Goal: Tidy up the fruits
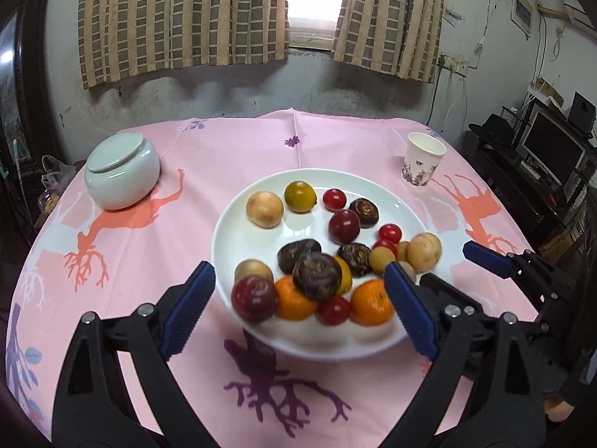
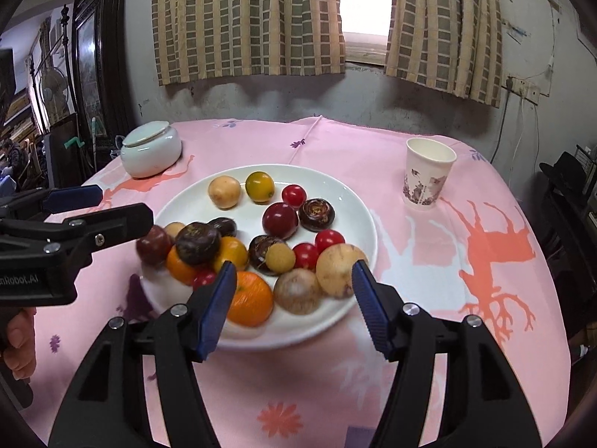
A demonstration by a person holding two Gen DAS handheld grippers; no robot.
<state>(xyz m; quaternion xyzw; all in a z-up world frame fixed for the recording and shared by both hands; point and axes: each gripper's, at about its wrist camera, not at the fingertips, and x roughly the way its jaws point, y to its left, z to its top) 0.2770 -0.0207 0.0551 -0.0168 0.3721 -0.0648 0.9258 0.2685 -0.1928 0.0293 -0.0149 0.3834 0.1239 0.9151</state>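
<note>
A white plate (image 1: 231, 231) (image 2: 183, 205) in the middle of the pink cloth holds several fruits: oranges (image 1: 371, 302) (image 2: 250, 298), dark plums (image 1: 343, 226), cherry tomatoes (image 1: 334, 198), brown water chestnuts (image 1: 317, 276) and pale tan fruits (image 1: 264, 209). My left gripper (image 1: 298, 274) stands open over the plate's near edge. A blurred heap of fruit shows between its fingers, and the pads touch none of it. My right gripper (image 2: 294, 268) is open too, over the plate's near right side. An orange and two tan fruits (image 2: 298, 291) lie between its fingers.
A lidded white jar (image 1: 121, 170) (image 2: 151, 153) sits at the far left, a printed paper cup (image 1: 423, 164) (image 2: 427, 173) at the far right. The wall and curtains are behind the table. Dark furniture with a monitor (image 1: 552, 149) stands off the right edge. A hand (image 2: 18, 336) holds the left gripper.
</note>
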